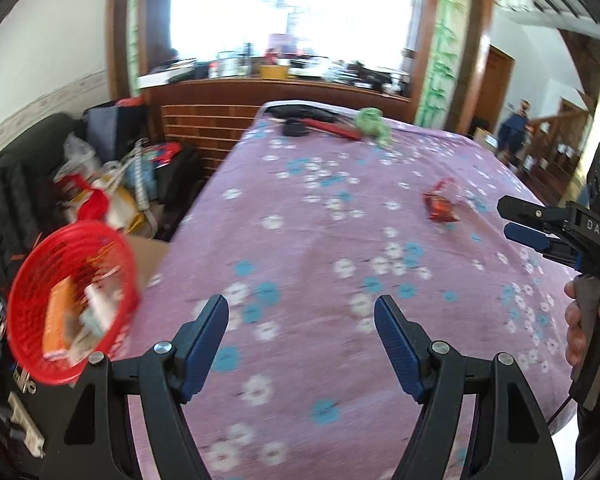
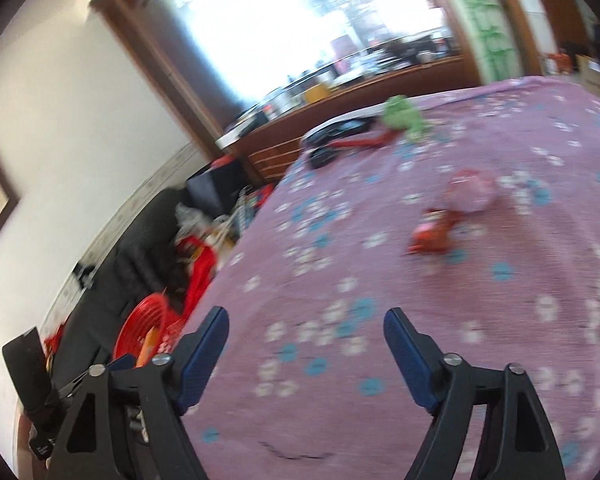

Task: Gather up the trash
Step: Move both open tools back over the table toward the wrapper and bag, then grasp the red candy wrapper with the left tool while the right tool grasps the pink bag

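Trash was partly gathered already, by the look of it: the red basket [image 1: 74,300], a round one of ribbed, see-through plastic, sat at the left edge of the bed [image 1: 340,280] with an orange packet [image 1: 58,320] and some pale crumpled paper [image 1: 96,312] inside. What seemed left was the red wrapper [image 1: 440,206] — a crinkled, shiny snack packet lying loose on the cover, well apart from the basket and toward the far right of the bed — with a pinkish, filmy clear piece [image 2: 470,190] touching it, too blurred to name. The cover itself was a mauve woven cloth printed with white and blue flowers, soft and a little rumpled. The left gripper [image 1: 302,316] hung above the cloth with its ribbed blue pads set wide apart and nothing between them; the right gripper [image 2: 306,328] was just as wide in its own view, also empty, and pointed toward the wrapper. A hand [image 1: 580,320] showed on the right gripper's handle. At the far end of the bed lay a green soft toy [image 1: 374,122], a long red thing [image 1: 332,128] and something black [image 1: 296,128] — whether any of these counted as trash I could not tell. Judging from that, the job was past halfway, with one pick-up clearly outstanding.
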Demonstrator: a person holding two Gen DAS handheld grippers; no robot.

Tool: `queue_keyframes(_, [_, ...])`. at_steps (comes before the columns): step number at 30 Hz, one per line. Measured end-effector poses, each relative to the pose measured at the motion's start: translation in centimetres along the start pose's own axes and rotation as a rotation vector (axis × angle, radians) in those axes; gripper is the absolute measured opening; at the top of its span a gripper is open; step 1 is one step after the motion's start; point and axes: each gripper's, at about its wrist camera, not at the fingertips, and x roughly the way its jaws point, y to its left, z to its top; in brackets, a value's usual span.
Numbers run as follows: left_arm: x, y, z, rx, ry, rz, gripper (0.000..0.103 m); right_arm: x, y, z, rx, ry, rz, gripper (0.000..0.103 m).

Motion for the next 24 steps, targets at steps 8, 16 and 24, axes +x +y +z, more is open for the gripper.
queue_keyframes(8, [2.8,-5.7,1.8,0.024,0.006,-0.093,0.087,-3.5,-7.1,2.6,0.061,-0.067,-0.098,0.091])
queue_keyframes(16, [7.3,-11.2,4.7,0.127,0.066,-0.128,0.087,-3.1,-12.2,6.0,0.169,-0.099,-0.119,0.097])
queue_keyframes(24, [14.1,-15.8,7.5,0.177,0.121,-0.153,0.096,-1.3,-14.9,8.5,0.223,-0.096,-0.125,0.103])
